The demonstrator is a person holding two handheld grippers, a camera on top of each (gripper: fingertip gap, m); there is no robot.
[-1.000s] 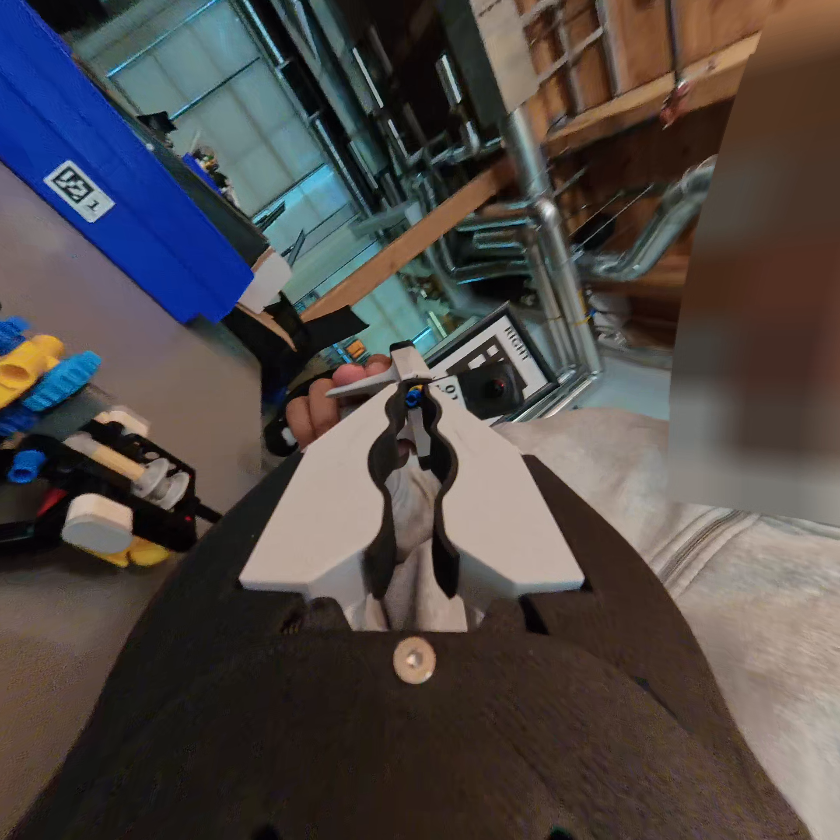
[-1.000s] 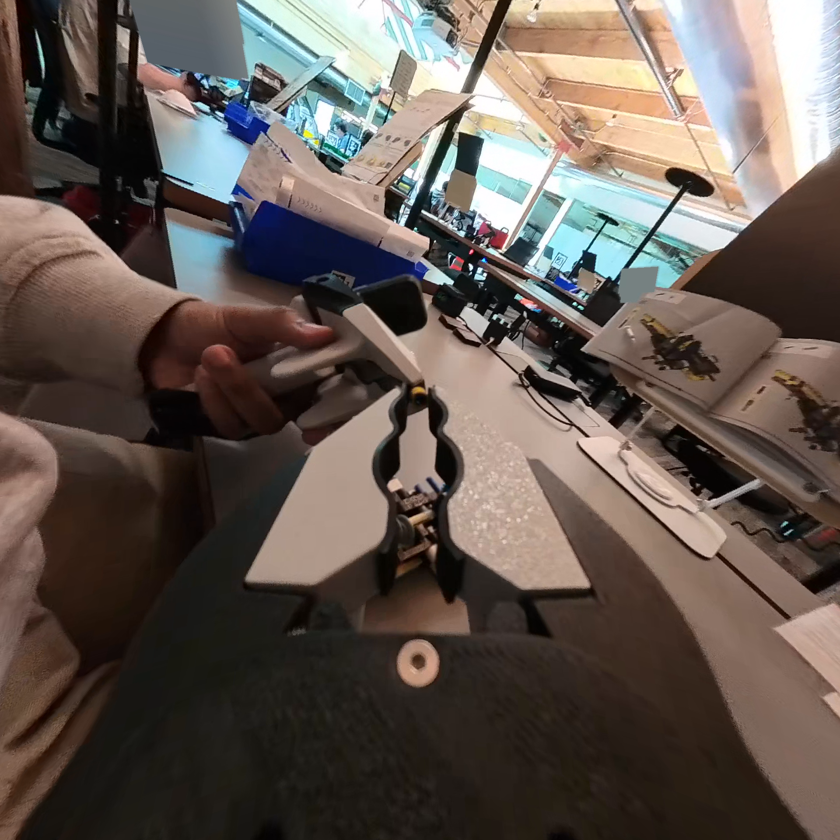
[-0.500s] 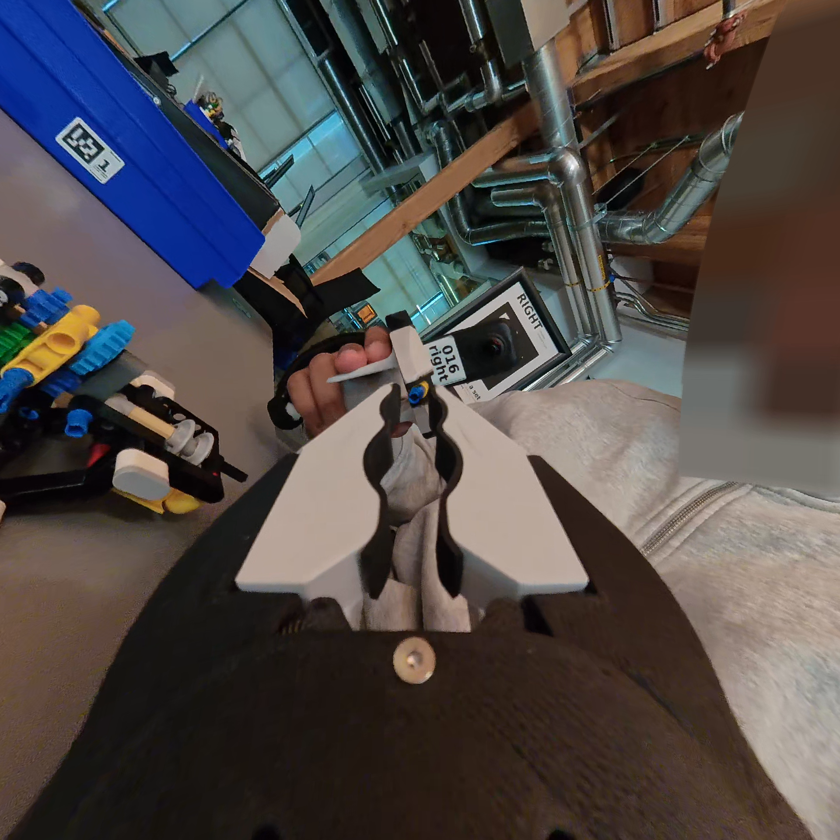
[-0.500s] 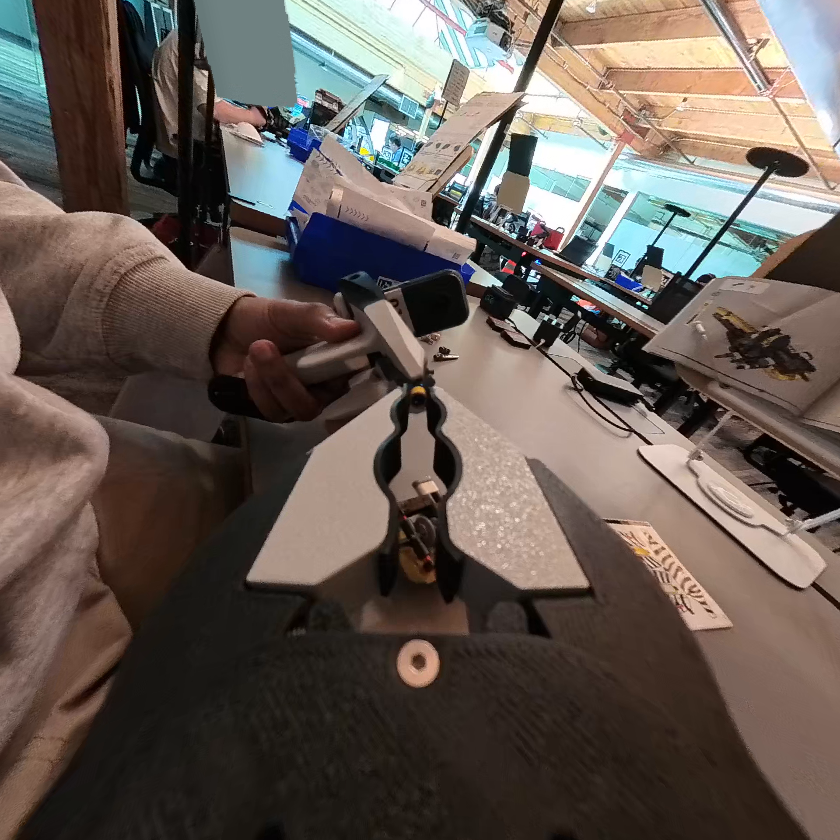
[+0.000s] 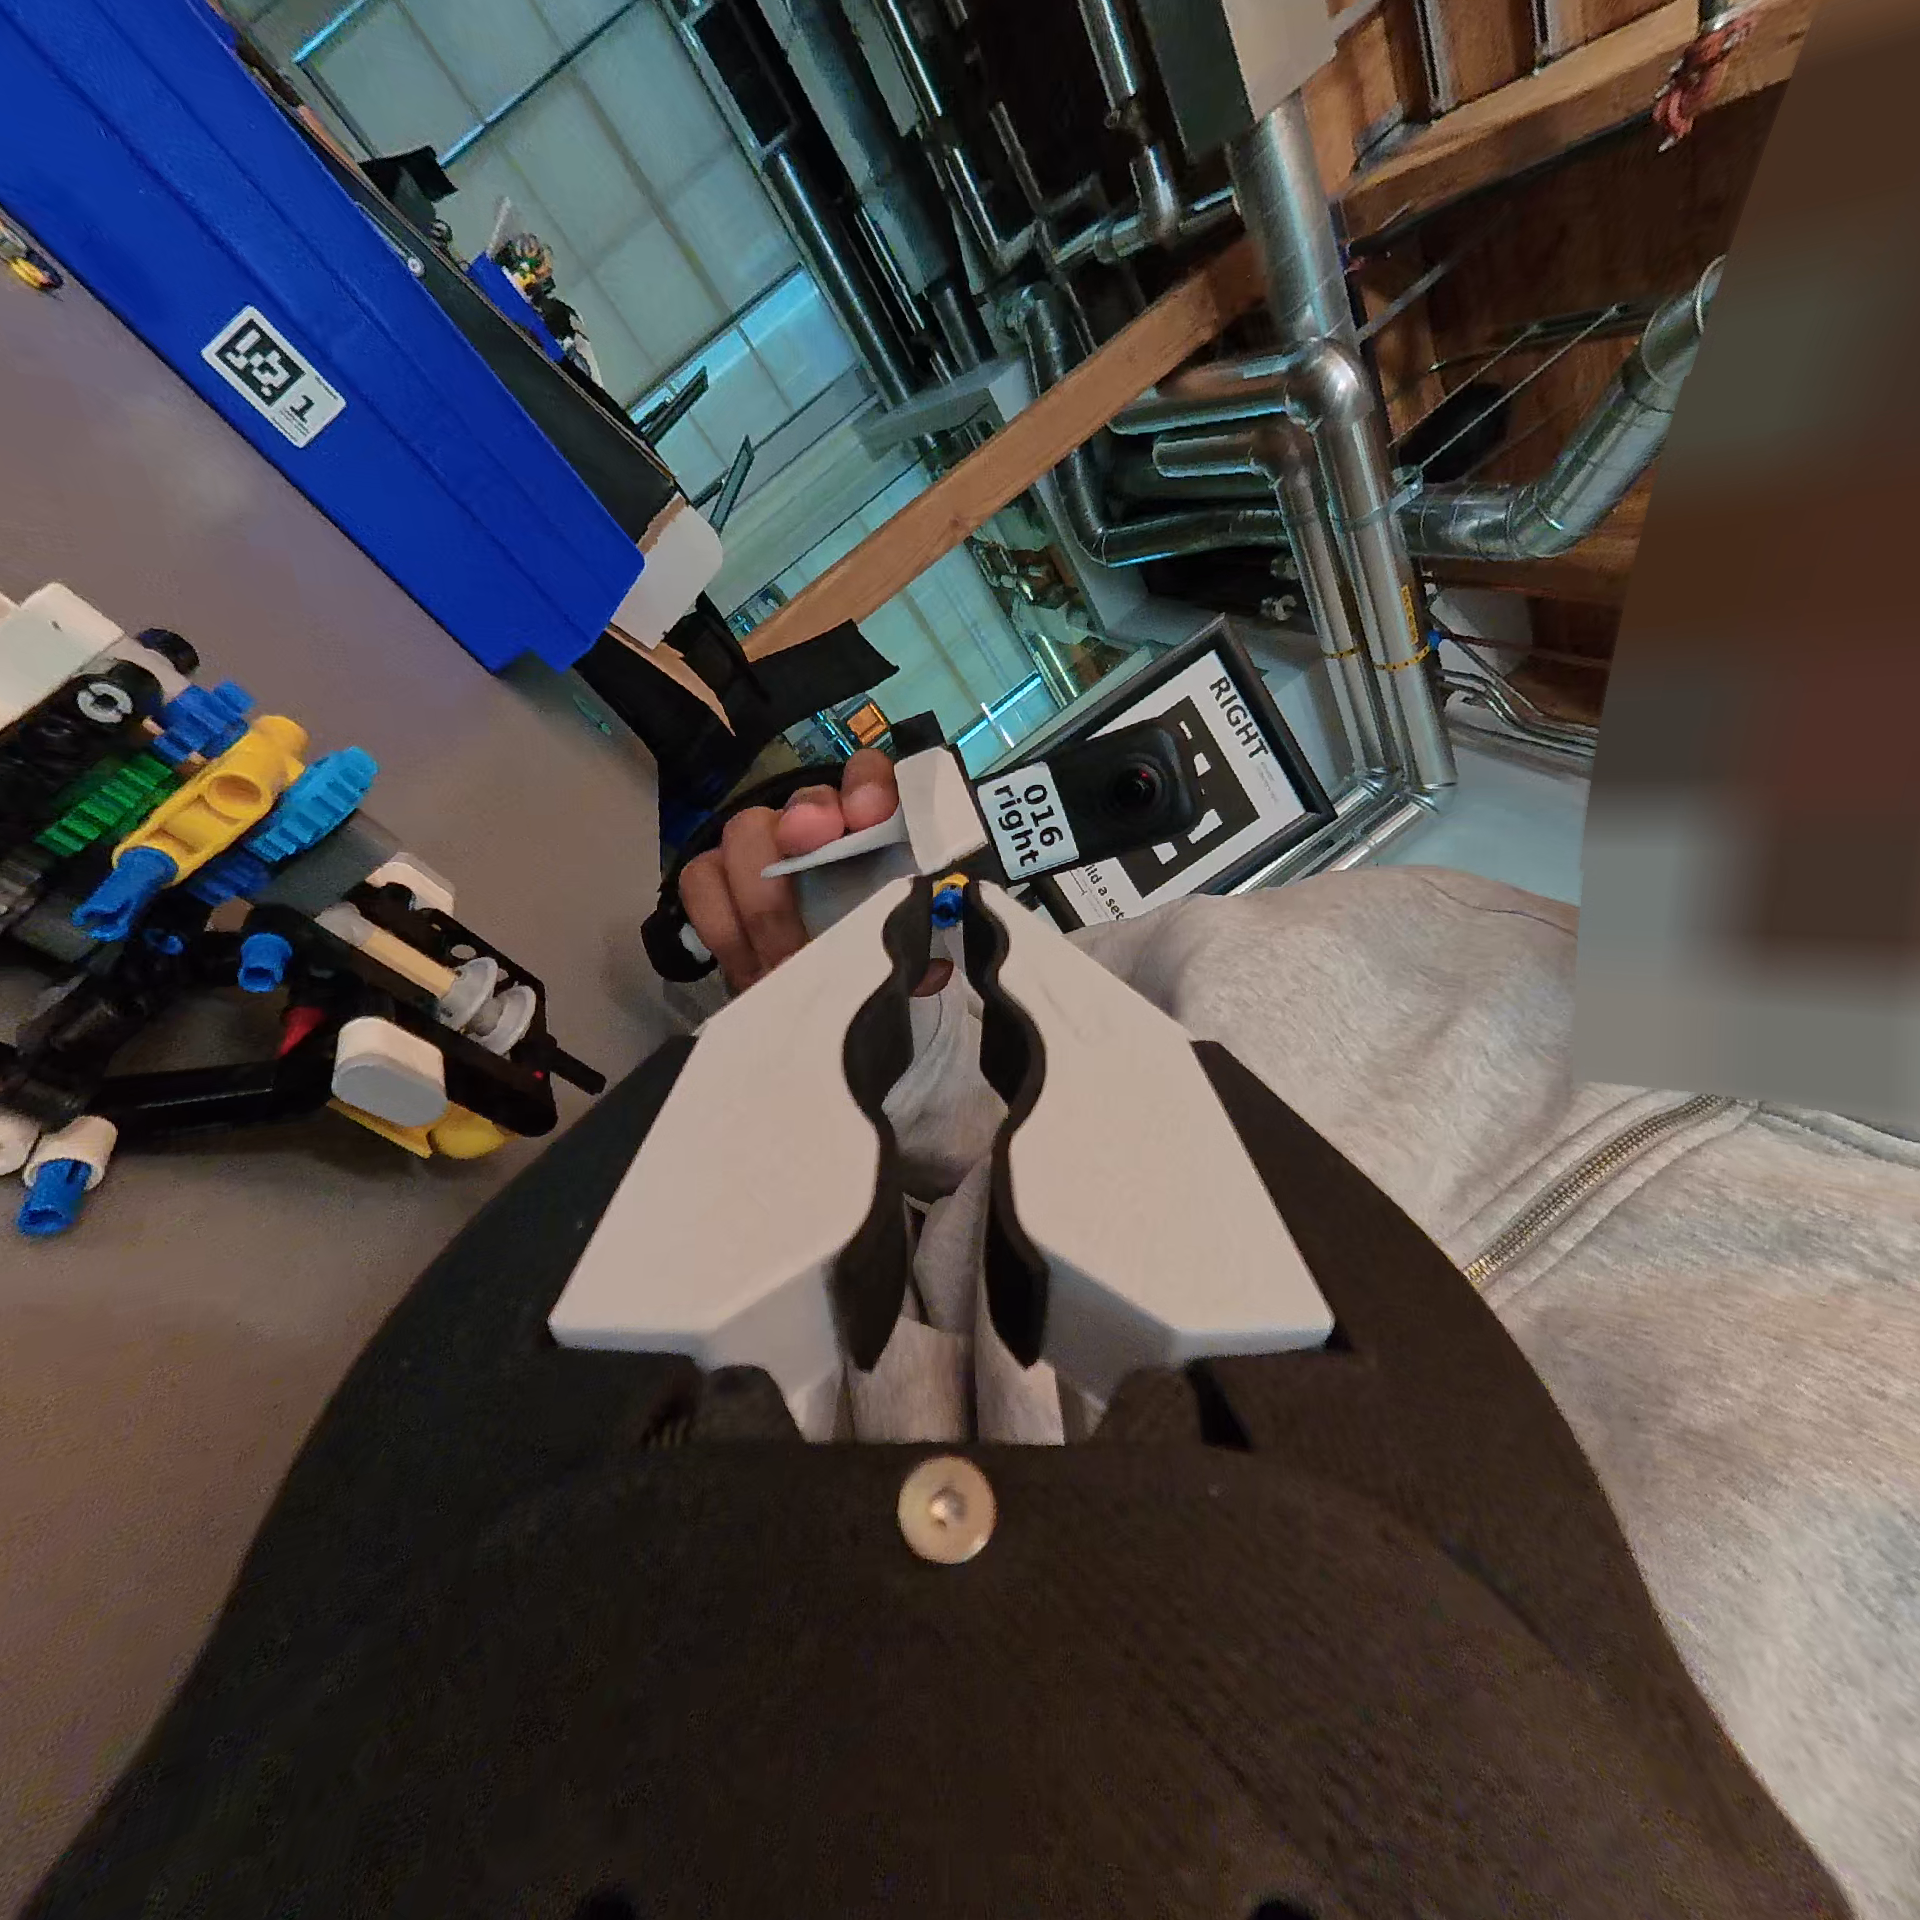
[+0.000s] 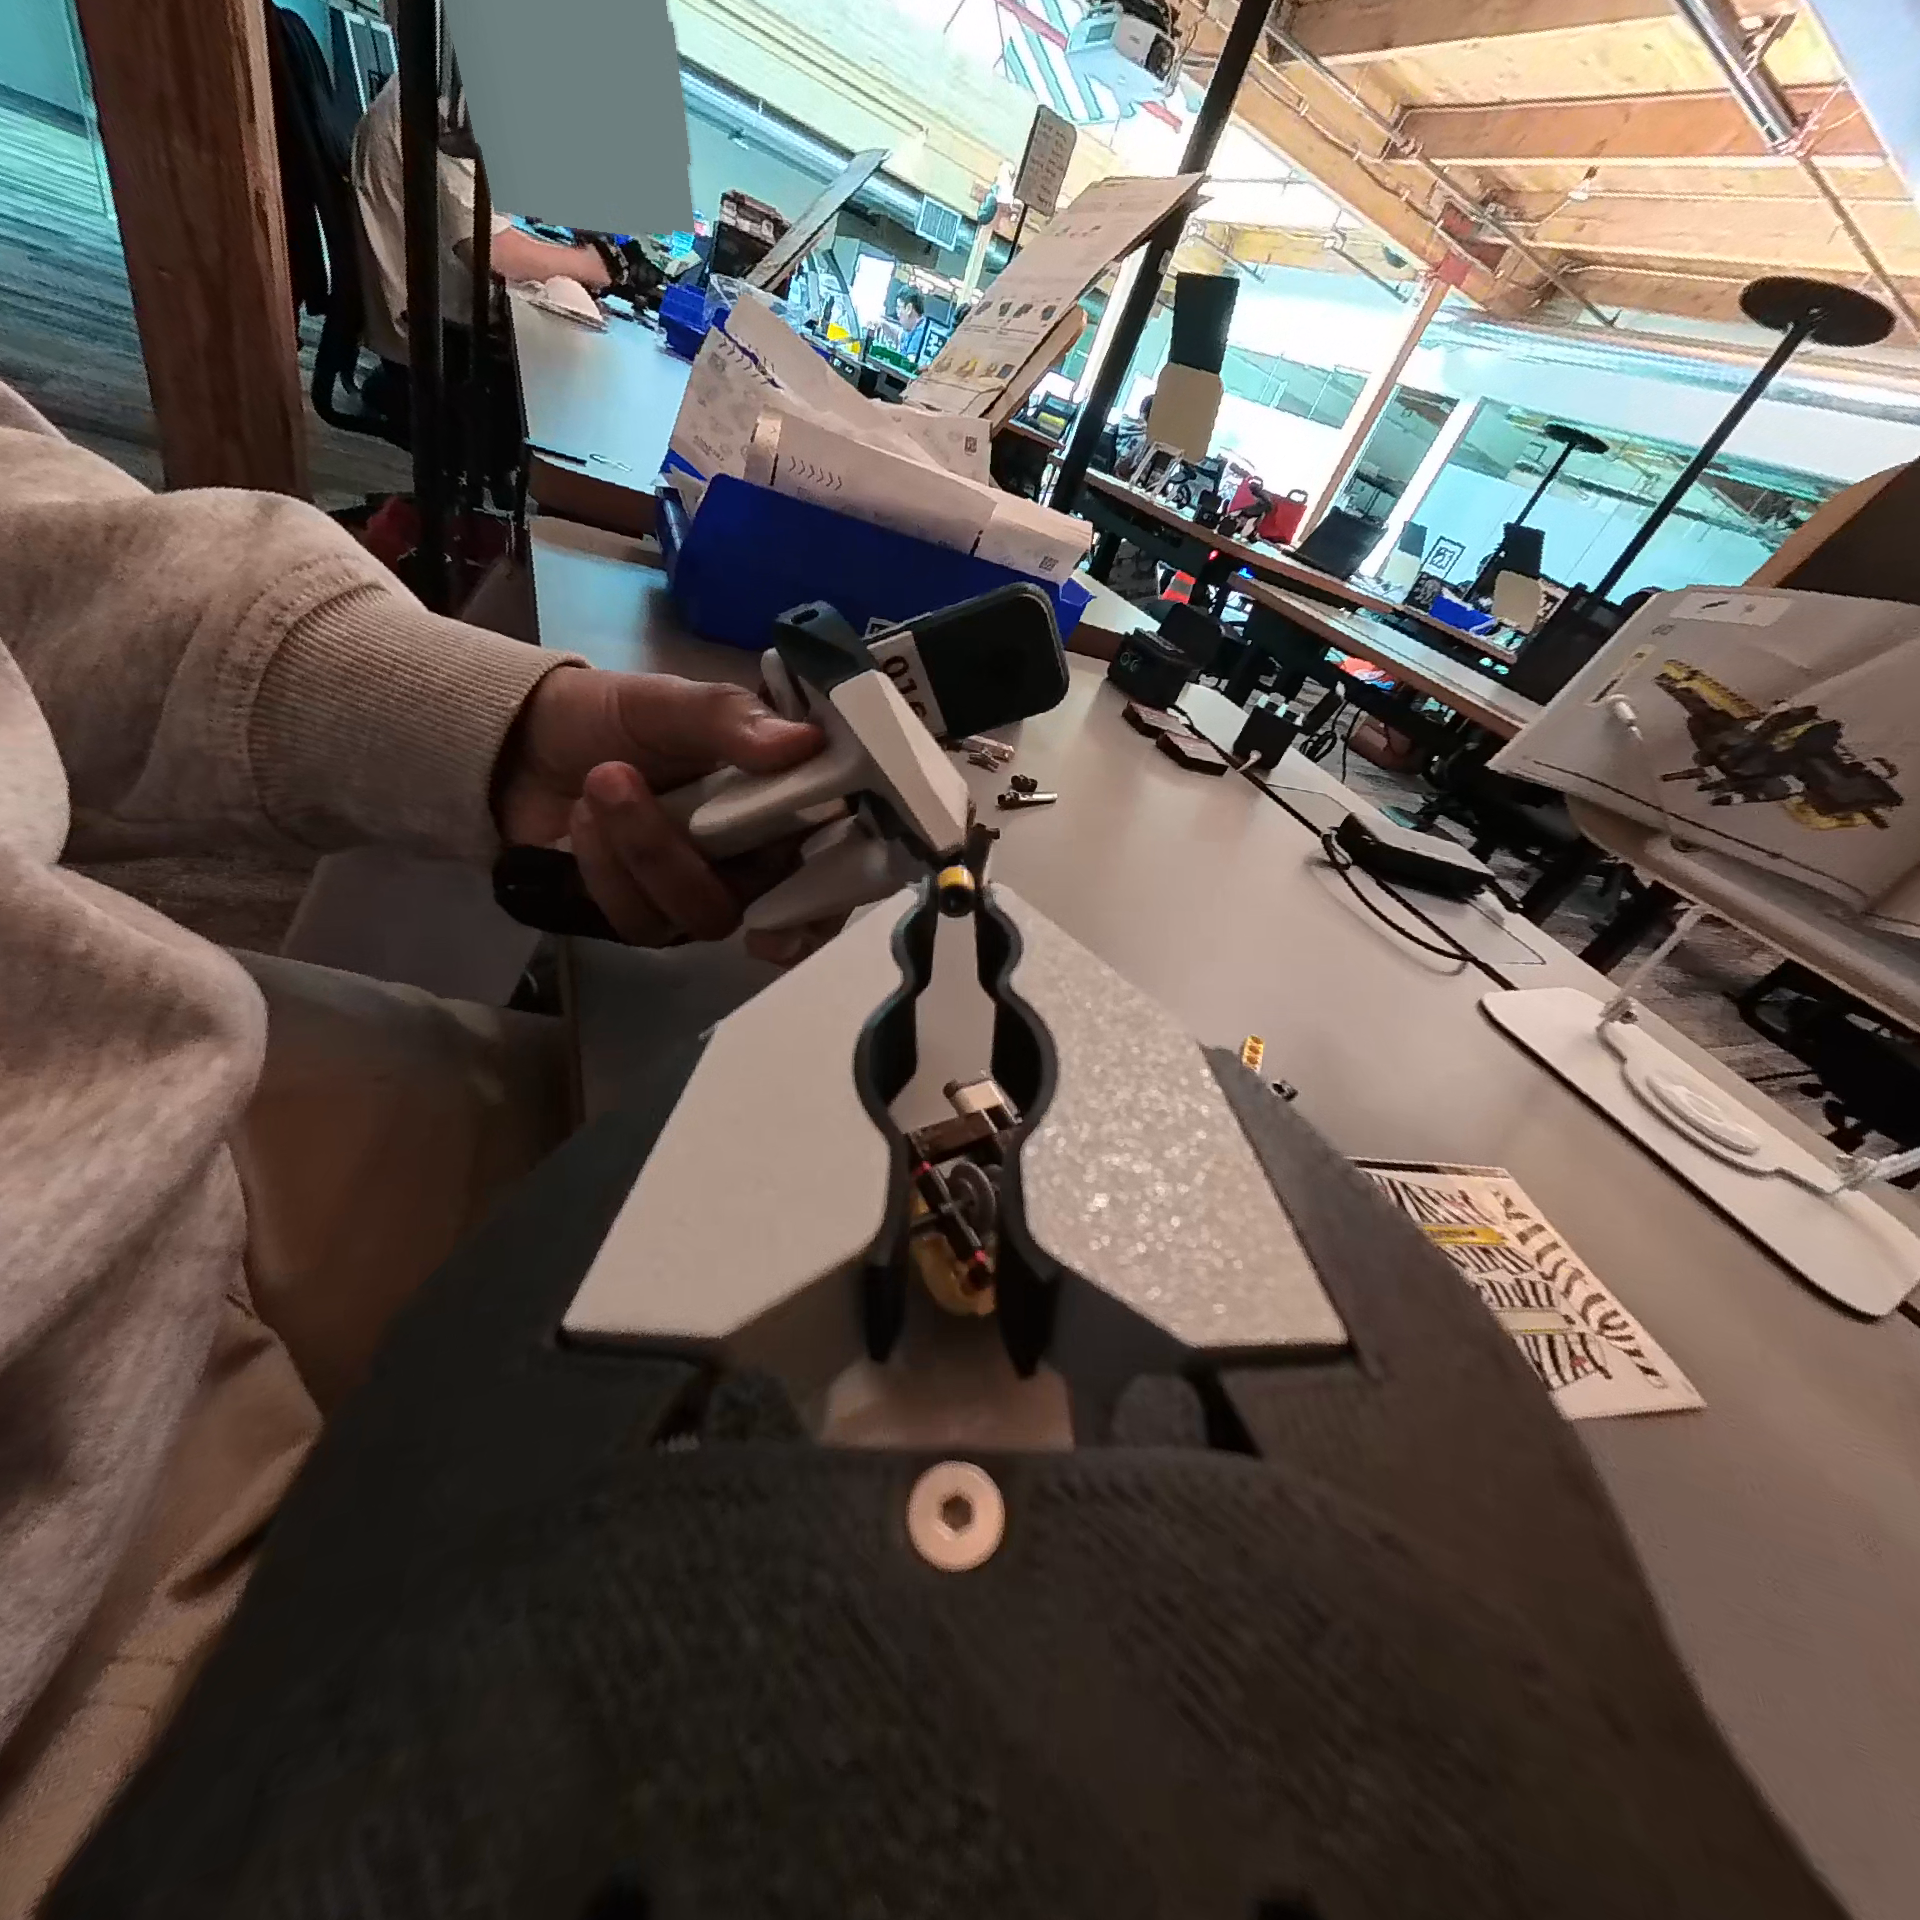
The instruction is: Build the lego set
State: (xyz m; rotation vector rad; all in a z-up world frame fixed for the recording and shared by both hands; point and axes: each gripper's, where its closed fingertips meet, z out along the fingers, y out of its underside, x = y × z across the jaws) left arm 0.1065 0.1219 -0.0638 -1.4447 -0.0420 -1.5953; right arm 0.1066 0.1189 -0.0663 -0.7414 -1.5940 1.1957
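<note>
My two grippers meet tip to tip in the air above the person's lap. My left gripper (image 5: pixel 945 902) is shut on a small blue pin (image 5: pixel 943 908) with a yellow end. My right gripper (image 6: pixel 954 896) is shut on a small yellow piece (image 6: pixel 954 883) with a dark centre. The two small parts touch at the tips. The other gripper shows in each view, held by a hand (image 5: pixel 774 883) (image 6: pixel 644 790). The partly built lego model (image 5: pixel 260 935), black with blue, yellow, green and white parts, lies on the grey table. It also shows between my right fingers (image 6: pixel 961 1195).
A blue bin (image 5: pixel 312 343) (image 6: pixel 831 582) stands behind the model. An open instruction booklet (image 6: pixel 1766 748) sits on a stand at the right, with a sticker sheet (image 6: pixel 1517 1299) and a loose yellow part (image 6: pixel 1255 1051) on the table (image 6: pixel 1195 883). The person's grey sleeve (image 6: pixel 260 675) is at the left. My left and right fingertips are right by each other.
Both grippers stayed shut and tip to tip while turning together. More of the lego model has come into the left wrist view, and the sticker sheet into the right wrist view.
</note>
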